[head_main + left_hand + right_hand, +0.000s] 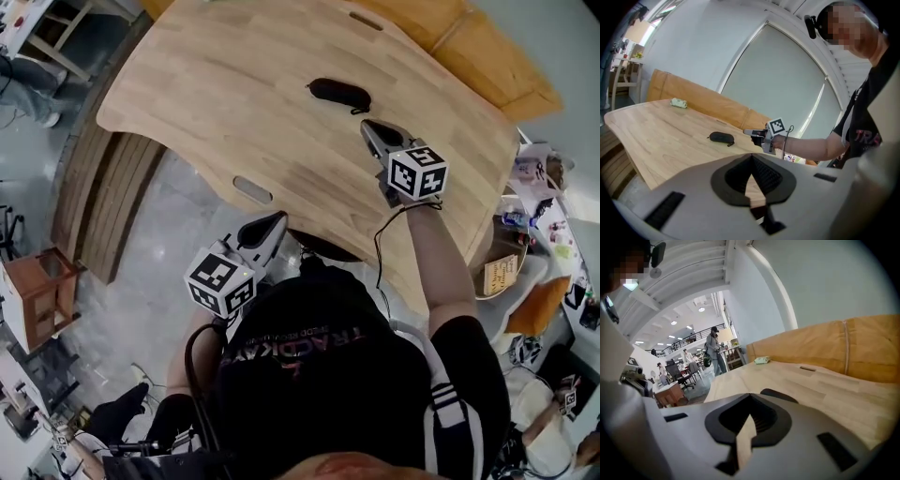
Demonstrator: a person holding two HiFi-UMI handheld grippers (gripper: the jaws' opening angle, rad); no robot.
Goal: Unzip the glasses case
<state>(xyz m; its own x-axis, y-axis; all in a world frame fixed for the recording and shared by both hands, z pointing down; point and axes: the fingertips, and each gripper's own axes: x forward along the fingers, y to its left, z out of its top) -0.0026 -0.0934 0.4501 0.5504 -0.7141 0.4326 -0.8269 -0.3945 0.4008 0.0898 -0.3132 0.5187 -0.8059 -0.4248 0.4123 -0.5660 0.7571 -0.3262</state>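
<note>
The glasses case point(339, 92) lies on the worktop point(206, 84); a green packet point(678, 103) sits well apart at the far edge. The right gripper point(368, 127) hovers near the case, jaws together, empty; the left gripper point(278, 219), likewise, hangs off the near edge.

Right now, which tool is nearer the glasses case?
Right. The right tool hangs just short of the glasses case; the left tool is farther off, at the near edge of the table.
</note>
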